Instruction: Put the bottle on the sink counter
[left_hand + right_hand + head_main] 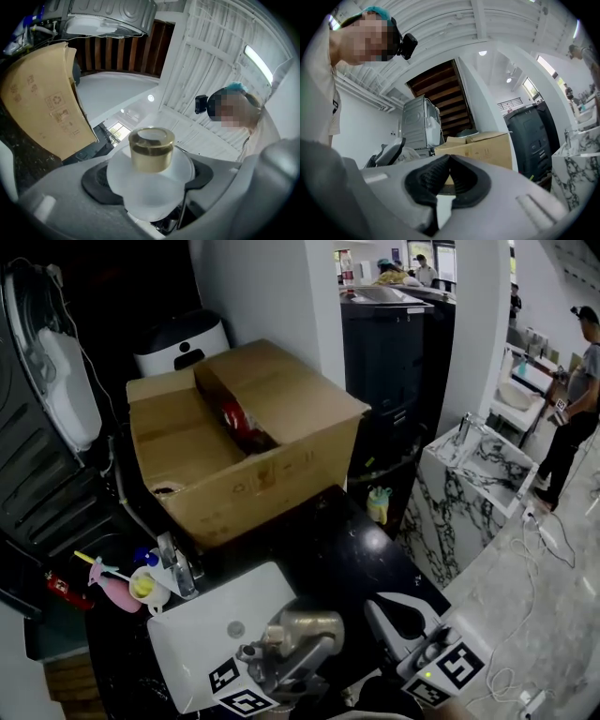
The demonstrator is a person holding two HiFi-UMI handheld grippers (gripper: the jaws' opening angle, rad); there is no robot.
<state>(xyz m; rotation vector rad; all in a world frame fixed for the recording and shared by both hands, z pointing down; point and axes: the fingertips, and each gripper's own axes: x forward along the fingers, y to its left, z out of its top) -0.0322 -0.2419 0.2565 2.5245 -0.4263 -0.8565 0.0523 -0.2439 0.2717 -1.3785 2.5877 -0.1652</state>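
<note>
A frosted white bottle [151,185] with a gold cap [151,149] sits upright between the jaws of my left gripper [149,182], which is shut on its shoulder. In the head view my left gripper [311,629] hangs at the bottom, over the front right edge of the white basin [202,629], and its grey jaws hide the bottle. My right gripper [389,613] is beside it over the dark sink counter [352,545]. In the right gripper view that gripper [449,161] has its black pads meeting, with nothing held.
A large open cardboard box [262,451] fills the back of the counter. A faucet [178,568] and a pink cup with brushes [127,589] stand left of the basin. A small yellow-green bottle [379,504] hangs off the counter's right edge. A marble counter [469,479] lies further right.
</note>
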